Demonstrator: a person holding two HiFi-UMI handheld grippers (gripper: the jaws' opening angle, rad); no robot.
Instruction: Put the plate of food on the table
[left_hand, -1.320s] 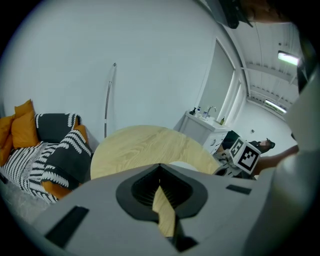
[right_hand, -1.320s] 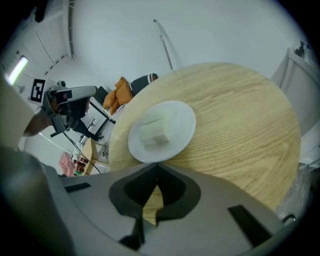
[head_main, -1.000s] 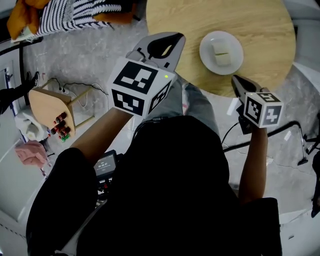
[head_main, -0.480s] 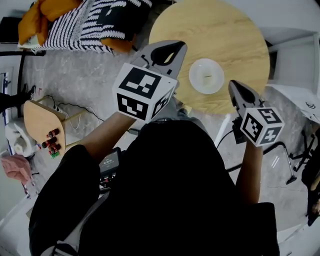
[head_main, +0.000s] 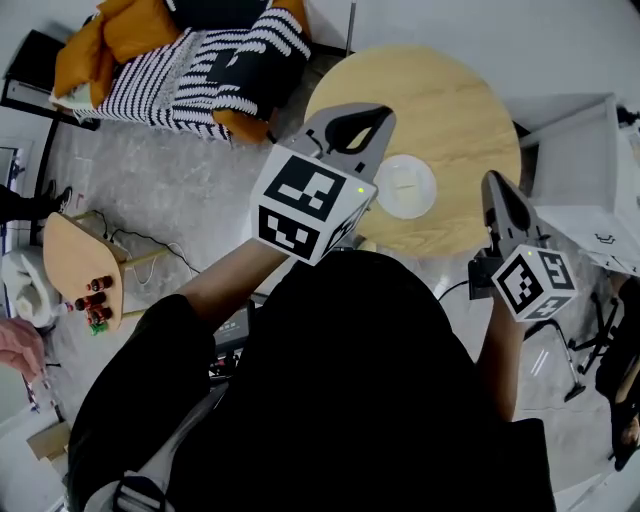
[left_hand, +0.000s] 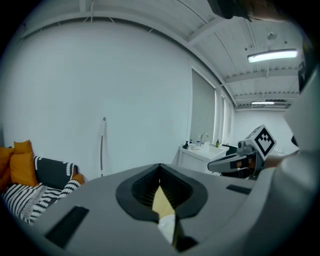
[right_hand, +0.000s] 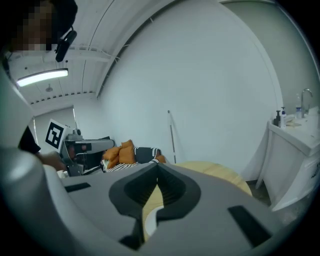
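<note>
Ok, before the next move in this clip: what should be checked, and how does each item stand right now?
1. Plate on the round table, inside its edge: ok.
2. Food on the plate: ok, one pale piece in the middle.
3. Left tool empty: ok, jaws together, nothing between them.
4. Right tool empty: ok, jaws together, nothing between them.
5. Both tools apart from the plate: ok, neither touches it.

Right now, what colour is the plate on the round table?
White plate, sitting on the light wood table. The head view shows it best.
</note>
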